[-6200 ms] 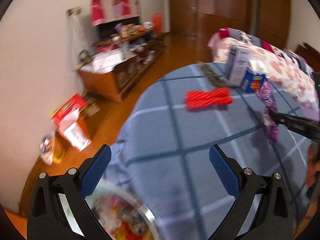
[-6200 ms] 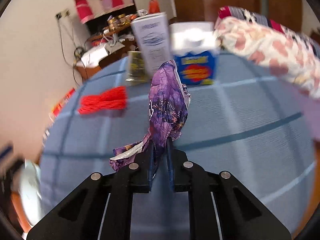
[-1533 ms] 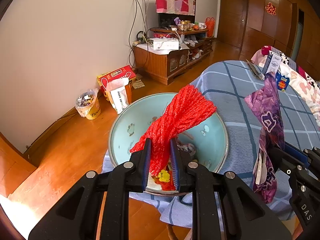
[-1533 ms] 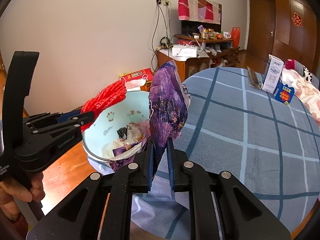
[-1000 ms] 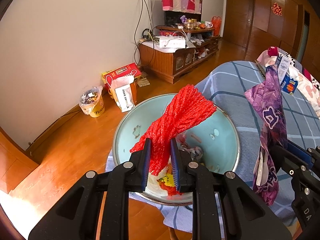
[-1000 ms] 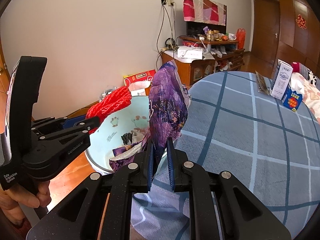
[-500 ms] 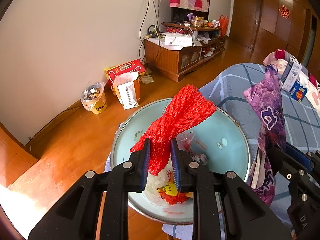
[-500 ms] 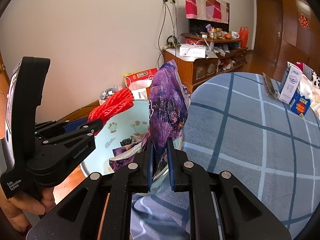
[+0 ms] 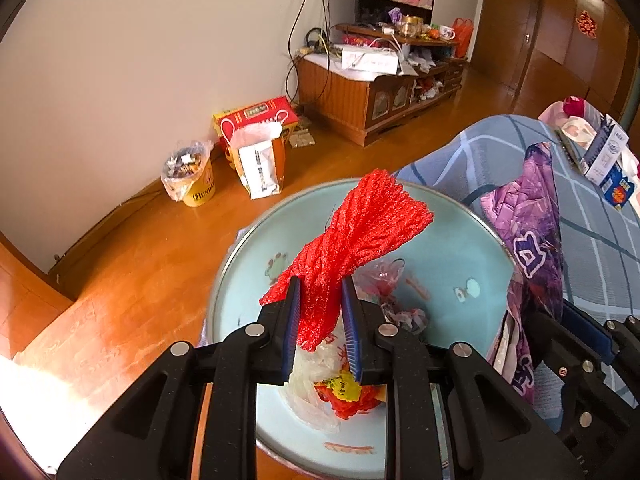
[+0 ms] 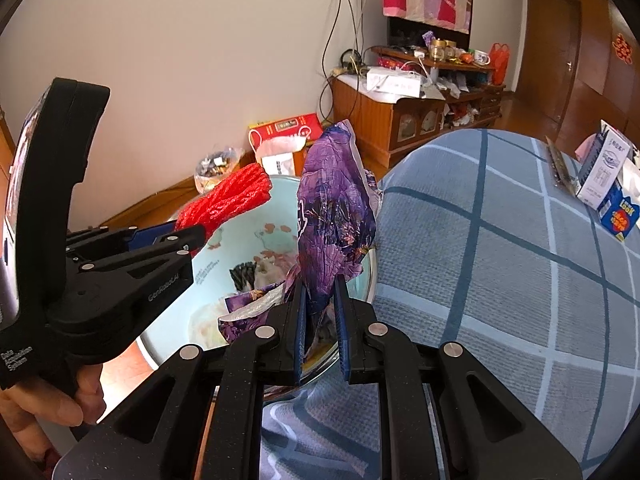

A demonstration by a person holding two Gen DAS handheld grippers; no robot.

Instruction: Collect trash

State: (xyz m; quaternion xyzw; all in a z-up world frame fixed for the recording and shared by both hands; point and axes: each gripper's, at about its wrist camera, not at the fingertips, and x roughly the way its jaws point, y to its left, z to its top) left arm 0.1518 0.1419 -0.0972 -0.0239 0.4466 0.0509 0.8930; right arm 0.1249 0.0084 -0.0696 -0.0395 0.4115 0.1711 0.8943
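Wooden flooring [image 9: 132,264], a white wall and a cluttered wooden cabinet [image 9: 360,92] are seen behind a bed covered in blue plaid bedding [image 10: 500,264], at whose edge a pale blue enamel basin [image 9: 448,248] holding scraps of trash is set. A bundle of red mesh netting [image 9: 352,248] is clamped between the pads of the left gripper [image 9: 321,320] and held above the basin. A crumpled purple wrapper [image 10: 334,220] is pinched upright in the closed right gripper [image 10: 320,320] over the basin's rim beside the bedding.
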